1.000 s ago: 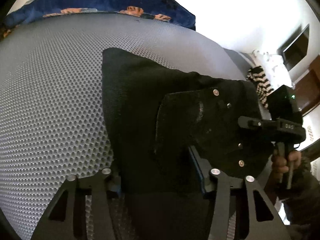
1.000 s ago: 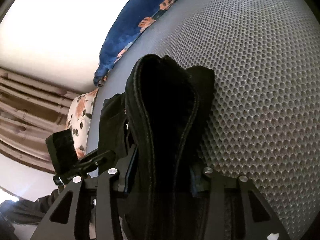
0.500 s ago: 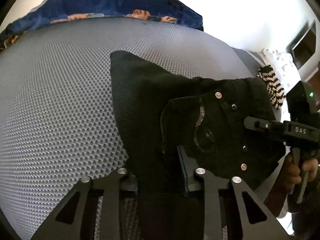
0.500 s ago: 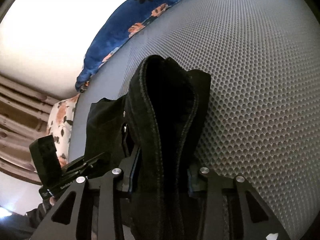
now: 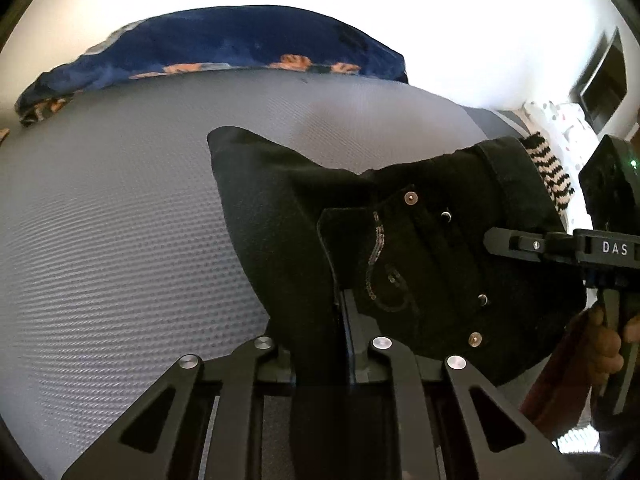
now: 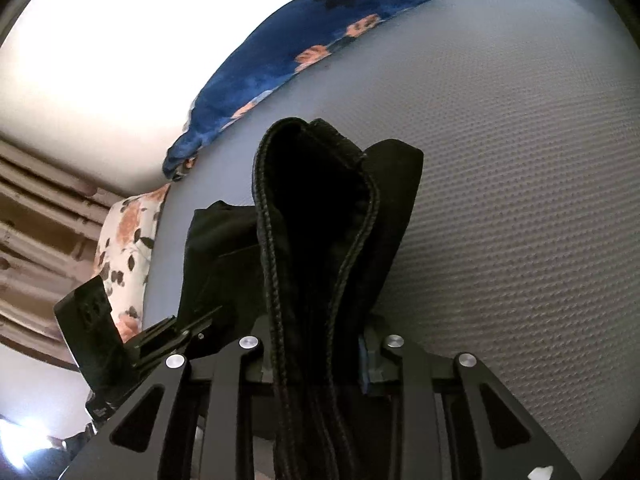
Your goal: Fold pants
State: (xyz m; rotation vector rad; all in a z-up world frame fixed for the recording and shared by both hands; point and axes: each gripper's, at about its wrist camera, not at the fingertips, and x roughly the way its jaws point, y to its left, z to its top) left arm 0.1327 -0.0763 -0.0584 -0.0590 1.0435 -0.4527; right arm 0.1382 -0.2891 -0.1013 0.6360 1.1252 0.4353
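Grey mat (image 5: 120, 240); pants (image 5: 280, 216) between hand-held gripper (image 5: 320, 344) jaws

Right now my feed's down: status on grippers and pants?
Both grippers closing on black pants: left gripper, right gripper. Pants over grey mattress. Nothing blocking.

One pair of black pants (image 5: 280, 240), bunched into a single heap. Four metal rivets on its pocket panel, the topmost (image 5: 411, 199) near the upper corner; one curling line of sequins (image 5: 374, 256) on the same panel. Two grippers: the left gripper (image 5: 340, 320) and the right gripper (image 6: 320, 344), each with two fingers. One hand (image 5: 608, 344) on the right gripper's handle. One grey textured mattress (image 5: 100, 240). One dark blue floral blanket (image 5: 220, 48). One white floral pillow (image 6: 128, 240). One black-and-white striped cloth (image 5: 552, 168).
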